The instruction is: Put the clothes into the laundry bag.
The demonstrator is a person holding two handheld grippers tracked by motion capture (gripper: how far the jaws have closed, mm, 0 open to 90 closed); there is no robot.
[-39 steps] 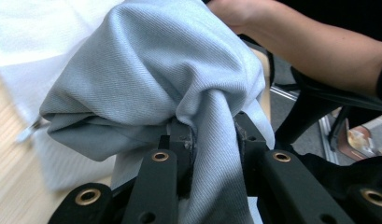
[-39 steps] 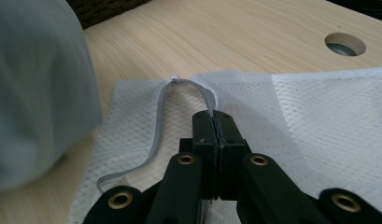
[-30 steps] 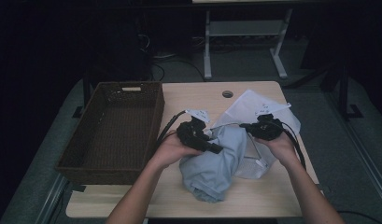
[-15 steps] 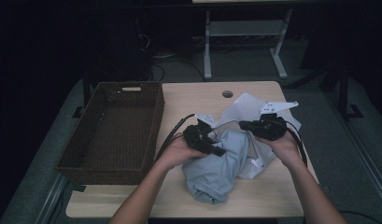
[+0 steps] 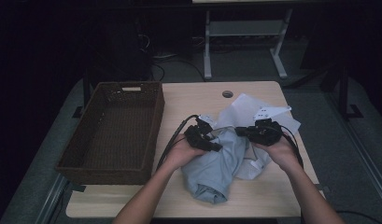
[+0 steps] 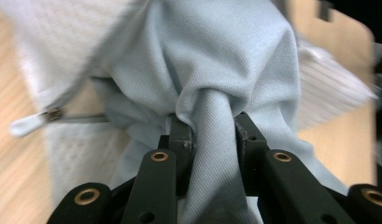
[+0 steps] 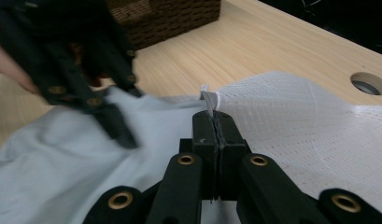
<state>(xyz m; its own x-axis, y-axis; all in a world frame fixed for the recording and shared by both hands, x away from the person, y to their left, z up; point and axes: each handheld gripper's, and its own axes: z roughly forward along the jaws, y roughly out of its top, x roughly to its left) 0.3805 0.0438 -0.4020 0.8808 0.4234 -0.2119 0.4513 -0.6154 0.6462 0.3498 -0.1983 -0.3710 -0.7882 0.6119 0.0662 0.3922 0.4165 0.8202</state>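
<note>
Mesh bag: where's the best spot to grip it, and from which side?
By its near edge at the bag's mouth, coming in level from the person's side. It lies flat, so only the thin rim offers a pinch; the right gripper is shut on it there.

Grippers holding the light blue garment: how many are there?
2. The left gripper clamps a thick fold of the light blue garment; the right gripper is shut on a thin white edge where the garment meets its mesh lining.

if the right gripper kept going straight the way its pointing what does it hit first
The right gripper, shut on an edge of the white mesh bag, points across the table. Beyond the bag's edge comes bare tabletop, then probably the wicker basket; depth is hard to judge.
</note>
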